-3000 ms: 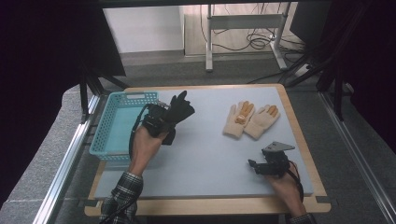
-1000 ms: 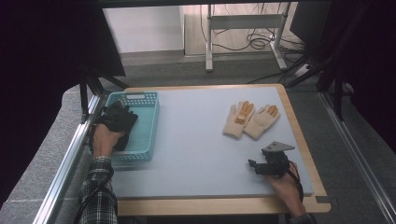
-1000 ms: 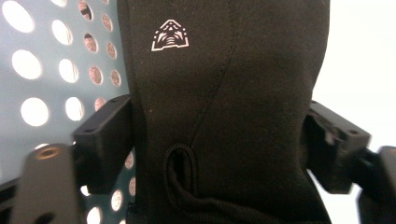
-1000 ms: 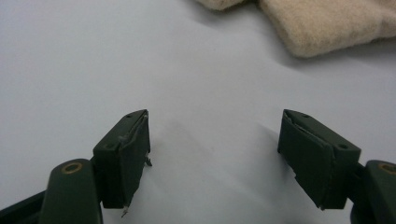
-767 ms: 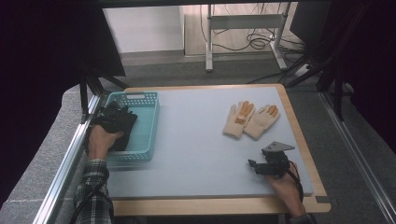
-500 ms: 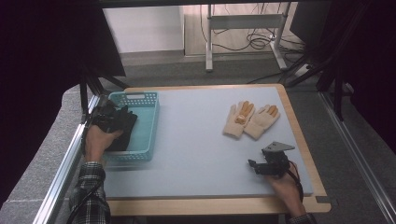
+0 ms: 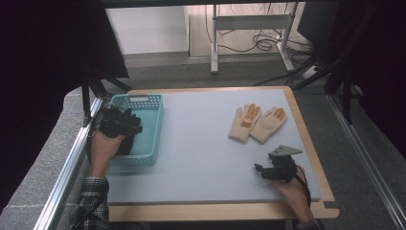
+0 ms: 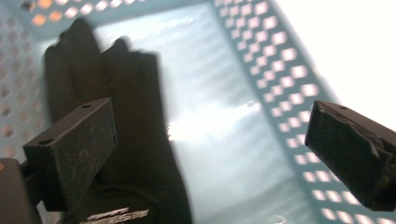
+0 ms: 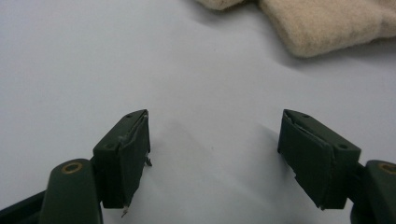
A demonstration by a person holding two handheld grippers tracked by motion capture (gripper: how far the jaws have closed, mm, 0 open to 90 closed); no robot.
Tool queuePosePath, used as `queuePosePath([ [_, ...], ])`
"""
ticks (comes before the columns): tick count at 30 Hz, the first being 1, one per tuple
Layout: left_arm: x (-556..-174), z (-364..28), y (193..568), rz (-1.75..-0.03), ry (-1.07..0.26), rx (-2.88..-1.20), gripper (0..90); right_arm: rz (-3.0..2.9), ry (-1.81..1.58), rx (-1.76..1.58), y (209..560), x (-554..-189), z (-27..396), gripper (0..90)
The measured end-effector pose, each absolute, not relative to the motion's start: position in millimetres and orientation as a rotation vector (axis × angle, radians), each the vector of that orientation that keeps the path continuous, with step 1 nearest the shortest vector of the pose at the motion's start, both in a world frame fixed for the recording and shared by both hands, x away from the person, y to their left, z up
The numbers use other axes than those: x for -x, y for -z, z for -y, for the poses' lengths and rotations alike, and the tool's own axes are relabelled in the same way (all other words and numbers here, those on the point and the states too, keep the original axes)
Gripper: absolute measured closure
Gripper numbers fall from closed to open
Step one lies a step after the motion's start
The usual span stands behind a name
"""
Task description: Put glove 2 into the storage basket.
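Grey tabletop [image 7: 201, 143]: left gripper [image 8: 205, 149], jaws apart, over black glove [image 8: 126, 140] lying in teal basket [image 7: 153, 129] at frame left; right gripper [image 9: 215, 154] idles, jaws apart, below tan gloves [image 7: 256, 122].

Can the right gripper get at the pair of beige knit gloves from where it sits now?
Probably yes: the right gripper stands open on bare grey mat, and the beige knit gloves lie just ahead with nothing between.

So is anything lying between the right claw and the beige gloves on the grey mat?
Nothing visible. The right claw rests open on the grey mat, and only bare mat lies between it and the pair of beige knitted gloves.
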State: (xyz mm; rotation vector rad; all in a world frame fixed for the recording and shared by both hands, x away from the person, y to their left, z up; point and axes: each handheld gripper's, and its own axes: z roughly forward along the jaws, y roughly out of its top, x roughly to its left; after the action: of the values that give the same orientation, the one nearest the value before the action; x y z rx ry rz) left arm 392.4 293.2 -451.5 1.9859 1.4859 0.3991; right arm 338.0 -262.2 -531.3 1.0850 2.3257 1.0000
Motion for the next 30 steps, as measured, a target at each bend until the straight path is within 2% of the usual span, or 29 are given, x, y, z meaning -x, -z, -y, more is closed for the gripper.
queuePosePath([
  [7, -378, -264, 441, -1.345, -0.44, -2.004, 1.5, -2.326, -0.999, -1.085, 531, -338, 262, 24.4],
  [15, -354, -222, 442, -1.197, -0.424, -1.995, 2.1, -2.326, -0.999, -1.084, 531, -338, 262, 24.4],
  [30, -302, -148, 483, -0.973, -0.364, -2.034, 2.3, -2.325, -1.0, -1.082, 531, -338, 262, 24.2],
])
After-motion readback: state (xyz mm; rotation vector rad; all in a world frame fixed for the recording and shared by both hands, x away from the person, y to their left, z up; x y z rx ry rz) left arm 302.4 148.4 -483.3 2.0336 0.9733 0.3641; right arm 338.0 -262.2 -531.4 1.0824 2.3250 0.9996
